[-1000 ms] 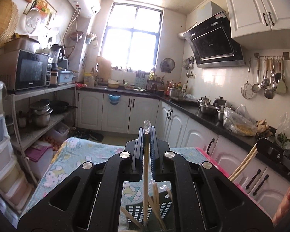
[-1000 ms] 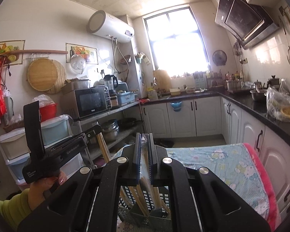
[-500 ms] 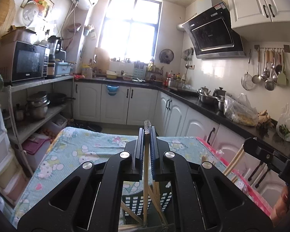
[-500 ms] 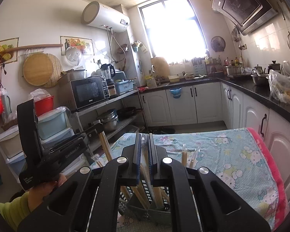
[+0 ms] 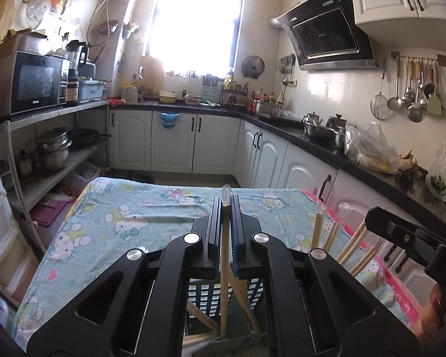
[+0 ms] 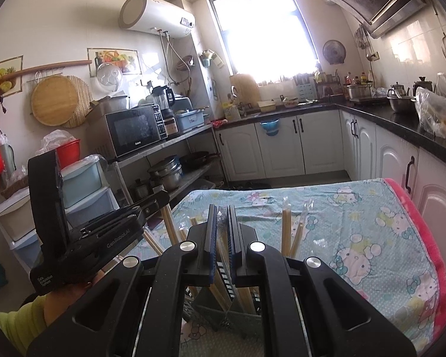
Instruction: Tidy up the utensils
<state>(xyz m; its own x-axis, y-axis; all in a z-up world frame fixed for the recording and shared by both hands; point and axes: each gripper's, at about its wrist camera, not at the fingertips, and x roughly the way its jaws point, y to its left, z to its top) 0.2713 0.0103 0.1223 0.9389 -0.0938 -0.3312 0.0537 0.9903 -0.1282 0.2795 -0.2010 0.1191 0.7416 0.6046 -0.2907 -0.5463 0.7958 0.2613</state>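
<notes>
My left gripper (image 5: 225,205) is shut on a wrapped pair of wooden chopsticks (image 5: 224,267) that stands upright, its lower end inside a grey slotted utensil holder (image 5: 205,294). My right gripper (image 6: 221,211) is shut on another wrapped pair of chopsticks (image 6: 222,238) over the same holder (image 6: 220,312). Several more chopsticks (image 6: 286,232) stand in the holder. The right gripper shows at the right edge of the left wrist view (image 5: 407,235); the left gripper shows at the left of the right wrist view (image 6: 104,232).
The holder stands on a table with a light blue cartoon-print cloth (image 5: 139,211) and a pink edge (image 6: 431,238). White cabinets under a black counter (image 5: 312,136) run behind and to the right. A metal shelf with a microwave (image 5: 35,83) and pots stands at the left.
Both grippers have tilted downward and sunk toward the holder with their chopsticks. More of the table now shows in both views.
</notes>
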